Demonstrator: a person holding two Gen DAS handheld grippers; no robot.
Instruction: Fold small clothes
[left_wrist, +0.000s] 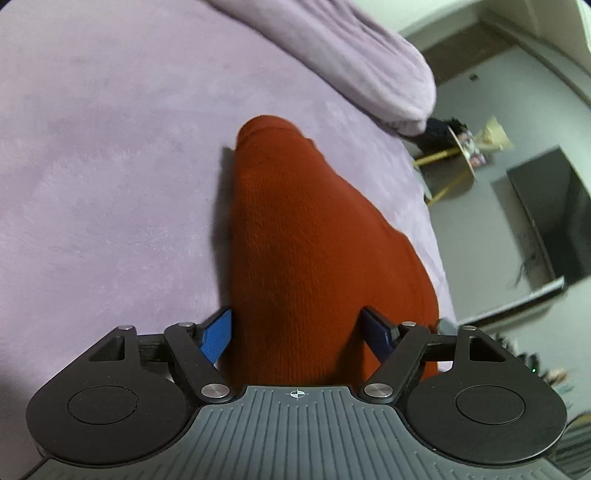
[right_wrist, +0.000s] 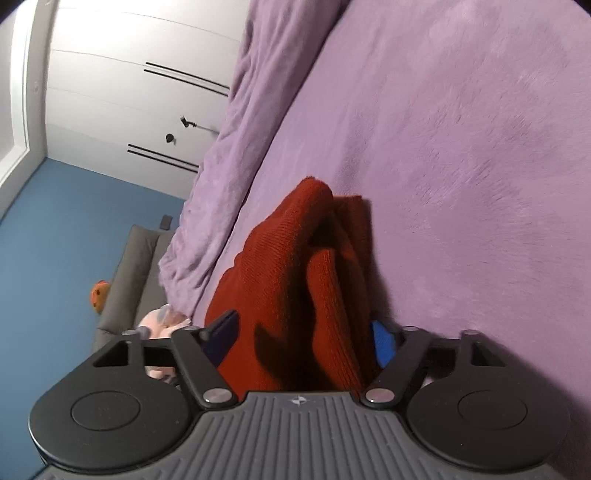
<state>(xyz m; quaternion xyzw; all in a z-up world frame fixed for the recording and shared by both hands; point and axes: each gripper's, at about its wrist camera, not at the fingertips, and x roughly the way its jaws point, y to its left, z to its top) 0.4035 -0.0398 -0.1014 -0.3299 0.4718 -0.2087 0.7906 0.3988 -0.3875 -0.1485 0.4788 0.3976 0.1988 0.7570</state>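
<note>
A rust-red knitted garment (left_wrist: 295, 240) hangs over the lilac bed cover (left_wrist: 110, 166). In the left wrist view my left gripper (left_wrist: 299, 332) has the red knit between its blue fingers (left_wrist: 216, 336), bunched thick, with the rest stretching away to a rounded end. In the right wrist view my right gripper (right_wrist: 303, 339) has the same garment (right_wrist: 306, 273) between its blue fingers (right_wrist: 382, 347); there it is gathered in several folds and held above the bed cover (right_wrist: 461, 147). Both fingertips are hidden by the cloth.
A rumpled lilac blanket (left_wrist: 362, 66) lies along the far side of the bed. Beyond the bed edge are a dark TV screen (left_wrist: 550, 218) and a small gold-legged table (left_wrist: 461, 155). The right wrist view shows a white wardrobe (right_wrist: 129, 92), blue floor (right_wrist: 48, 258) and grey cushion (right_wrist: 129, 273).
</note>
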